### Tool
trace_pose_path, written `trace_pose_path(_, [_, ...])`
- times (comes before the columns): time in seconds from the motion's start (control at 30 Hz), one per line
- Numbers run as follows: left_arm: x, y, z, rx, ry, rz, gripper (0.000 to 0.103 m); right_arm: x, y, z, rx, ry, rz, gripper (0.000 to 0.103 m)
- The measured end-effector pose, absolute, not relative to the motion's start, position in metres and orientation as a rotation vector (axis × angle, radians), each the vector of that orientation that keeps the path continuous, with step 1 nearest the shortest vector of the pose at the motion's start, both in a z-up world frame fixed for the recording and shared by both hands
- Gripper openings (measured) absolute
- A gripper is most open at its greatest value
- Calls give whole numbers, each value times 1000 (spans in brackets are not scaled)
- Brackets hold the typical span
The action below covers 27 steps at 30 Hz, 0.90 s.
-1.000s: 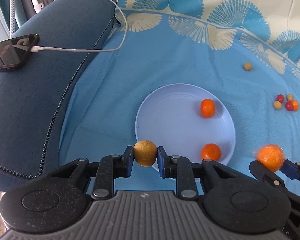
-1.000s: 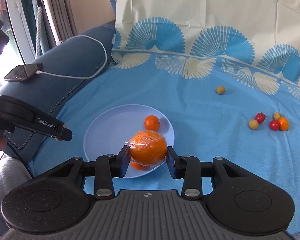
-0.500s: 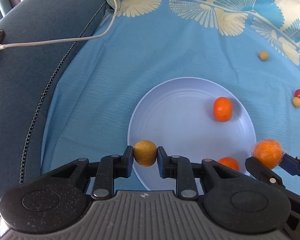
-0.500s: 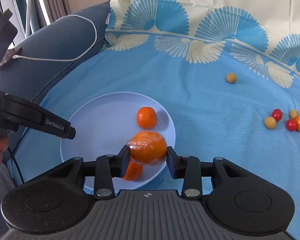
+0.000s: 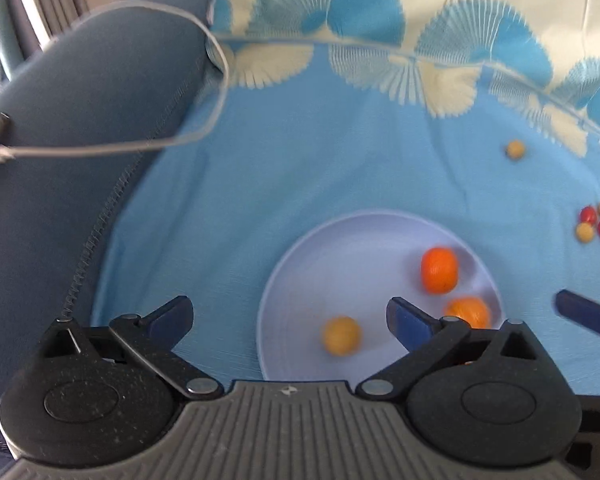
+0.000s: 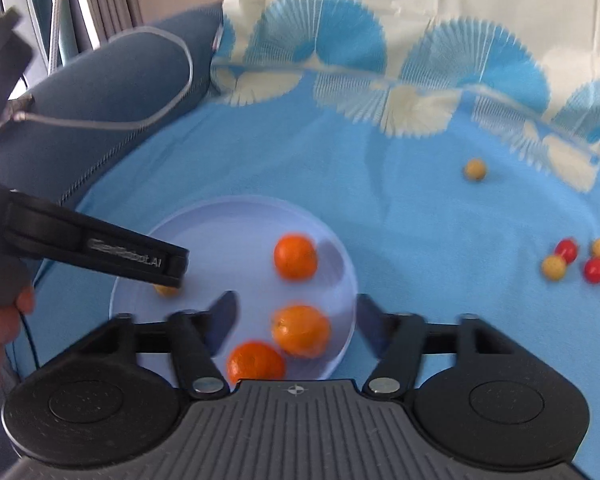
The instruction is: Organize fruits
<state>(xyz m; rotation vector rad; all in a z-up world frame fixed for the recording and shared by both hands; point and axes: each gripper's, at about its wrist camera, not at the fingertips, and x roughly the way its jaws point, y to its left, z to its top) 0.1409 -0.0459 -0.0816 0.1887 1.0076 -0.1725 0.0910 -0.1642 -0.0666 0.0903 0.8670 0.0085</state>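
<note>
Both tongs are letting go over the pale plate, which is serving as the collecting place for the fruit. The left tongs are standing spread wide, their jaws having just been opening, and the yellow-brown fruit is lying loose on the plate between them, touched by neither pad. The right tongs have likewise just been opening; the wrapped orange is sitting on the plate between the jaws with a gap showing on each side, so it is released rather than gripped. It is resting near the plate's front edge, just beside another orange and a little apart from a third one farther in.

The plate is lying on a blue patterned cloth (whether a bed or a sofa is underneath cannot be told). Out on the cloth a single small yellow fruit and a cluster of small red, yellow and orange fruits are still waiting, well apart from the plate, so the sorting is looking only partly done.

Both tools are tilting steeply downward, side by side over the plate. In the right wrist view the left tool is reaching in from the left, with a hand wrapping its grip at the picture's edge.
</note>
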Motion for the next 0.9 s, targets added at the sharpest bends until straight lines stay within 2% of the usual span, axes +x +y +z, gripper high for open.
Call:
trace_pose_path(0.2, [106, -33, -57, 175, 1041, -153, 103, 64, -171, -35, 137, 865, -32, 98])
trace_pose_path(0.37, [67, -19, -36, 170, 1044, -150, 103, 21, -162, -9, 160, 855, -12, 102])
trace_pose_path(0.9, [-42, 1, 9, 177, 976, -152, 103, -88, -134, 35, 135, 756, -74, 102])
